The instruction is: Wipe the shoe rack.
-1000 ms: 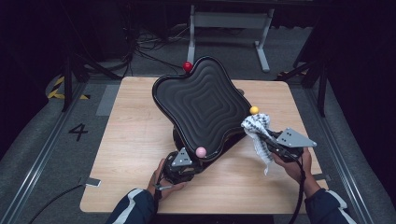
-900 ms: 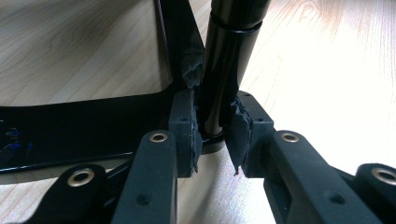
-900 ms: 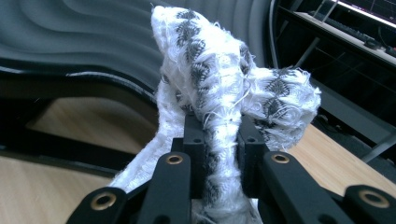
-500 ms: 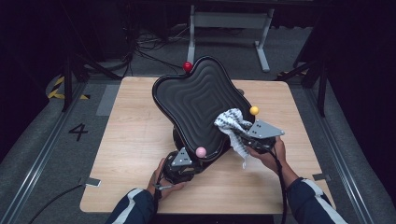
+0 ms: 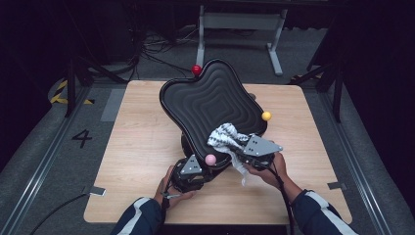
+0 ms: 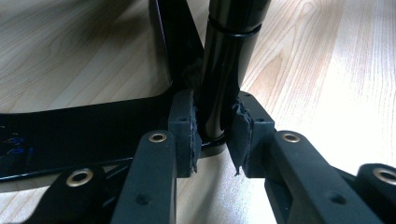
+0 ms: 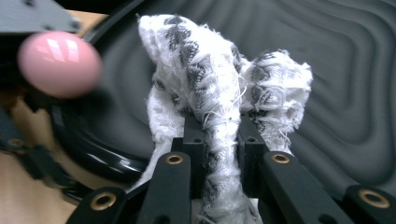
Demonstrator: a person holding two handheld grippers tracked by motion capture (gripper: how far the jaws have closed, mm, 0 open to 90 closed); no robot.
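Now cloth (image 7: 219,107) lengthwise betw right gripper (image 7: 218,140) jaws, toward seat (image 5: 215,100)

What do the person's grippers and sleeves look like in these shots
Both grippers, left and right, are black, each topped by a grey three-cornered plate. Their jaws are black bars with brass-coloured rivets and frayed dark pads. A black cable trails from the right one. The sleeves are dark blue with white stripes.
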